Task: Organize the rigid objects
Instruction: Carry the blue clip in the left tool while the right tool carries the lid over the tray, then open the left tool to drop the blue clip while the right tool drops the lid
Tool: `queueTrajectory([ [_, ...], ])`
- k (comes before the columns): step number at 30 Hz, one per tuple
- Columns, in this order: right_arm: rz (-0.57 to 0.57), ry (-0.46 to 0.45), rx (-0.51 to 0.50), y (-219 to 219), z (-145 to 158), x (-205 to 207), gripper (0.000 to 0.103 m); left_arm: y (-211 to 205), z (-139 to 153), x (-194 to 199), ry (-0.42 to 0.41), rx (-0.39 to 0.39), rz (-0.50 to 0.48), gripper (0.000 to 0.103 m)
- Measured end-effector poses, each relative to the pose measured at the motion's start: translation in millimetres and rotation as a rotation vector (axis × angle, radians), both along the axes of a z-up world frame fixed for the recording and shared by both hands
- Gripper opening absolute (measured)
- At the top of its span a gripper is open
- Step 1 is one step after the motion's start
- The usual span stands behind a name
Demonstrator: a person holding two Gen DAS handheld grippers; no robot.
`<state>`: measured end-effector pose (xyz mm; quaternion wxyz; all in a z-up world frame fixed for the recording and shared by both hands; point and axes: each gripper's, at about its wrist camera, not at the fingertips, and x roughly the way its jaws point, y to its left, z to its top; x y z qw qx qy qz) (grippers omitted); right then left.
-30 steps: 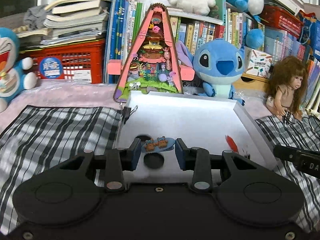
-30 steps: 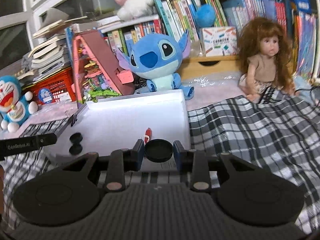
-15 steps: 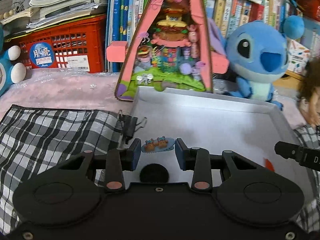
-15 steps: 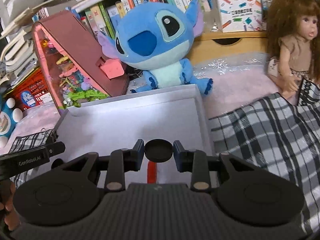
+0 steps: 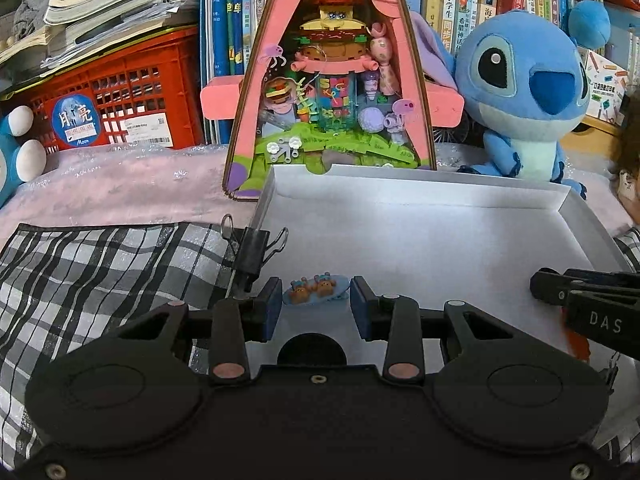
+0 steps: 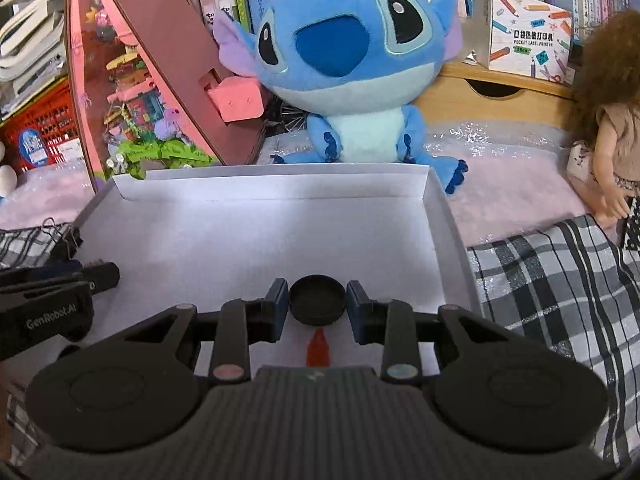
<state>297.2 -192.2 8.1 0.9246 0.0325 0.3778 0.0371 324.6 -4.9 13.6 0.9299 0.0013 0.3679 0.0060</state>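
Observation:
My left gripper (image 5: 316, 304) is shut on a small blue oval hair clip with two brown bears (image 5: 315, 289), held over the near left part of the white tray (image 5: 420, 184). A black round cap (image 5: 312, 350) lies on the tray floor just below it. My right gripper (image 6: 318, 304) is shut on another black round cap (image 6: 318, 305), held over the tray's (image 6: 280, 178) near right part. A small red bottle-shaped piece (image 6: 318, 350) lies on the tray under the right gripper. The right gripper's tip (image 5: 576, 288) shows at the right of the left wrist view.
A black binder clip (image 5: 252, 254) sits on the tray's left rim. Behind the tray stand a pink triangular toy house (image 5: 332, 80), a blue Stitch plush (image 5: 528, 80) and a doll (image 6: 612, 120). Checked cloth (image 5: 100, 272) flanks the tray. A red crate (image 5: 120, 92) stands far left.
Both grippers have moved forward over the tray, each still holding its object. The backdrop toys look larger and nearer.

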Motion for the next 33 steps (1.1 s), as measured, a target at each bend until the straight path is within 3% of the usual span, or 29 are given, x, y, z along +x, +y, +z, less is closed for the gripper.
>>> queueTrajectory([
  [13,0.012,-0.004,-0.029,2.2,-0.1,-0.3,0.040,-2.5,-4.0,-1.0,-0.022,0.017,-0.007,0.035],
  [14,0.010,-0.006,-0.029,2.3,-0.2,-0.8,0.042,-2.9,-3.7,-1.8,-0.022,0.018,-0.008,0.038],
  [15,0.008,-0.010,-0.029,2.0,-0.2,-1.5,0.052,-3.3,-3.0,-3.3,-0.019,0.016,-0.012,0.044],
  [24,0.008,-0.073,-0.011,-5.0,10.5,-22.7,0.075,-5.1,15.1,-38.8,-0.080,-0.012,-0.038,0.077],
  [28,0.034,-0.133,-0.007,-10.4,22.9,-44.2,0.085,-3.6,24.5,-64.9,-0.118,-0.001,-0.074,0.080],
  [33,0.057,-0.169,-0.008,-18.2,32.8,-70.5,0.087,-0.8,32.1,-97.6,-0.150,0.017,-0.098,0.083],
])
